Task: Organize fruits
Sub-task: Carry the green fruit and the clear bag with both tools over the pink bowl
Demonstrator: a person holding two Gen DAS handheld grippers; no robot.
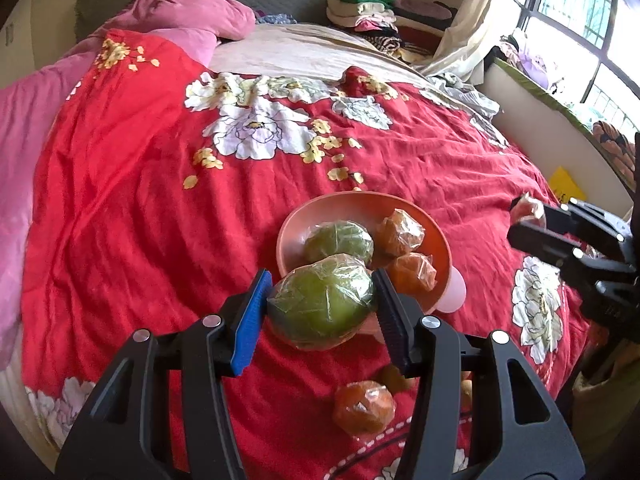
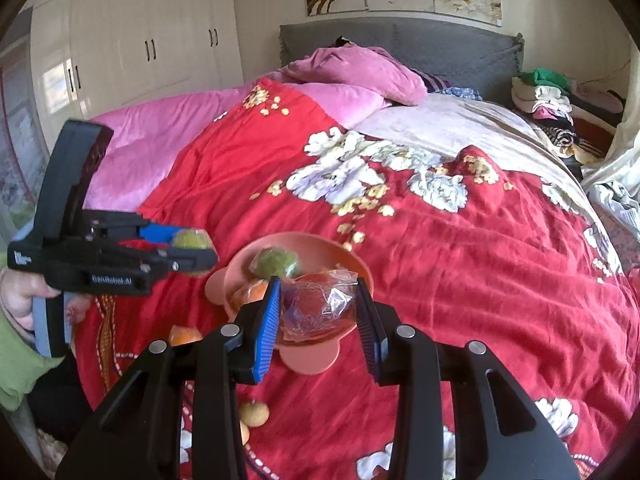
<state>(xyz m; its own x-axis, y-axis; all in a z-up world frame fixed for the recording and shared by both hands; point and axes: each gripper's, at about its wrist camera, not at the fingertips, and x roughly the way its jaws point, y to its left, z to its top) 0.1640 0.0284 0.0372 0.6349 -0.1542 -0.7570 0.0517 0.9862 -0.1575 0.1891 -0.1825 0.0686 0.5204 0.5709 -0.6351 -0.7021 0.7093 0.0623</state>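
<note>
On the red floral bedspread (image 1: 132, 208) we've got the pink bowl (image 1: 320, 208) sitting near the bed's near edge, w/ a wrapped green fruit (image 1: 340, 238) and two wrapped orange fruits (image 1: 402, 230) already in it. Our left gripper (image 1: 322, 300) is clamped on a big green fruit in plastic wrap (image 1: 324, 300), held just in front of the bowl's near rim, off the bedspread. Our right gripper (image 2: 318, 308) is closed on a red fruit in crinkly clear wrap (image 2: 316, 306), hanging over the bowl's near side (seen from the left wrist cam it's off at the far right). Loose on the bedspread, nearer than the bowl: one wrapped orange fruit (image 1: 364, 406) and a couple of small yellowish ones (image 2: 254, 412). Far right, folded clothes (image 1: 372, 12) are stacked by the headboard.
</note>
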